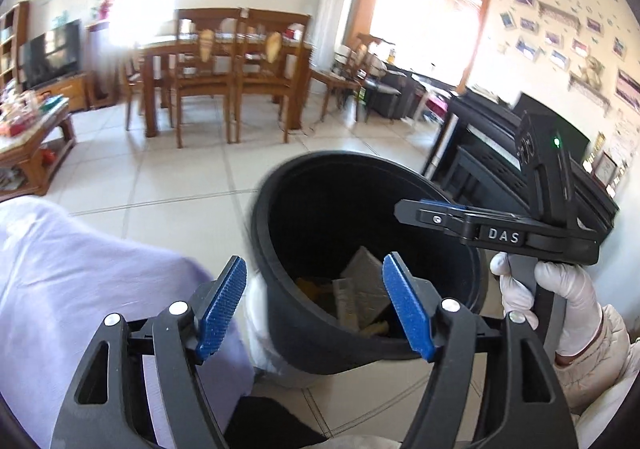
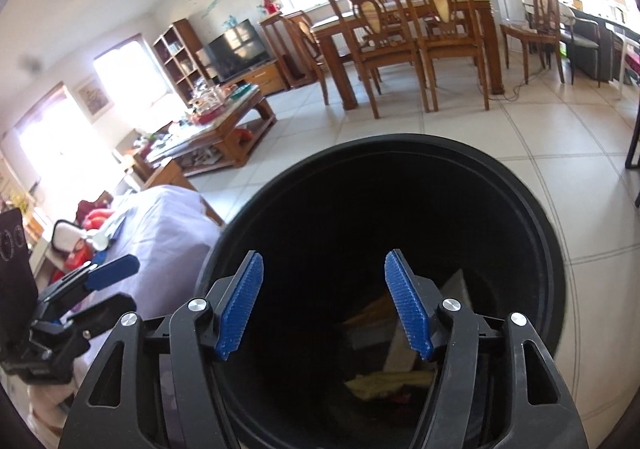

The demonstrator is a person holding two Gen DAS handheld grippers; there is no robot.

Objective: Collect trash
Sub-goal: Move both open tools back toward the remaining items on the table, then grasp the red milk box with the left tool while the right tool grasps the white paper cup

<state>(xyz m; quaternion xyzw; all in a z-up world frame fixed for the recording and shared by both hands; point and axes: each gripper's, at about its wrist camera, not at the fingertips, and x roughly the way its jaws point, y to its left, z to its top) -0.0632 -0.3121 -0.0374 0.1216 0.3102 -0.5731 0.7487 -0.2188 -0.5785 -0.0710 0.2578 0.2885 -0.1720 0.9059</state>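
Observation:
A black round trash bin (image 1: 280, 249) stands on the tiled floor, and it fills the lower middle of the right wrist view (image 2: 520, 209). Inside lie crumpled grey and yellow bits of trash (image 1: 360, 289), which also show in the right wrist view (image 2: 384, 381). My left gripper (image 1: 316, 305) is open and empty, just over the bin's near rim. My right gripper (image 2: 324, 305) is open and empty, right above the bin's mouth. From the left wrist view the right gripper (image 1: 424, 217) reaches over the bin's right rim, held by a white-gloved hand. The left gripper (image 2: 108, 285) shows at the left of the right wrist view.
A lilac cloth-covered surface (image 1: 80, 281) lies left of the bin. A black piano (image 1: 492, 145) stands to the right. A wooden dining table with chairs (image 1: 224, 73) is across the floor, a cluttered coffee table (image 2: 216, 125) and a TV (image 2: 236, 49) to the left.

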